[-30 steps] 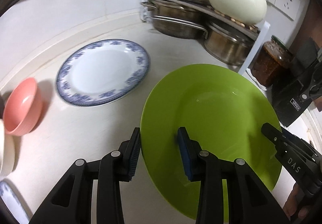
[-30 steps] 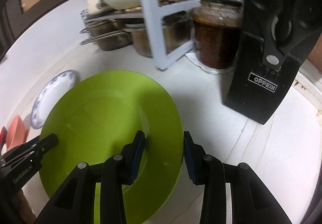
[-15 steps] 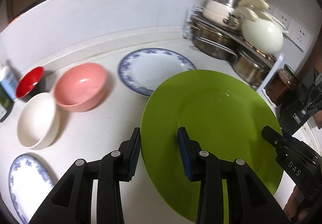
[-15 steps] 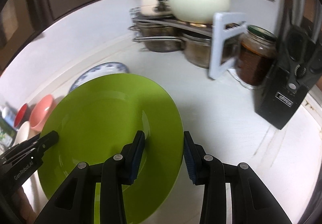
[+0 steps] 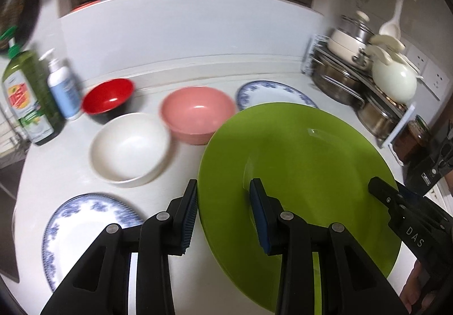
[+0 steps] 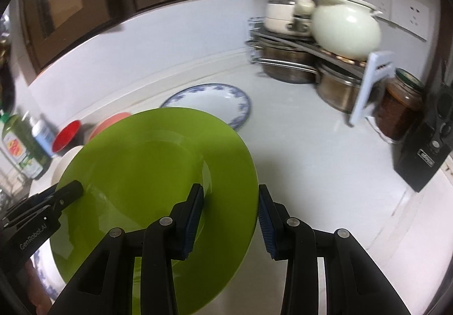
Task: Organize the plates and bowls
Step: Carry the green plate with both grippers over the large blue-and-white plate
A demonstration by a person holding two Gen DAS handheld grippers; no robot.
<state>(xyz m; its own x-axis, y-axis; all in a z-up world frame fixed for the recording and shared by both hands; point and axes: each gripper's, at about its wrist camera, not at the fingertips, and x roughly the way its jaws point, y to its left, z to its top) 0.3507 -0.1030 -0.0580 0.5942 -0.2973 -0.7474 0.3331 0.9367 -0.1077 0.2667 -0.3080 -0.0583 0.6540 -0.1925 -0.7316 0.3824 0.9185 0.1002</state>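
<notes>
Grippers clamp opposite rims of the green plate [image 5: 305, 162]: left gripper [image 5: 223, 213] and right gripper [image 6: 230, 216] both grip it. It hangs above the white counter [image 6: 311, 162].

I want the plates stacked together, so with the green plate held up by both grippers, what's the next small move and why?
Probably carry the green plate left and lower it over the blue-rimmed plate near the left gripper. Both it and the right gripper straddle the rim, and that plate is bare, beside the white bowl.
</notes>
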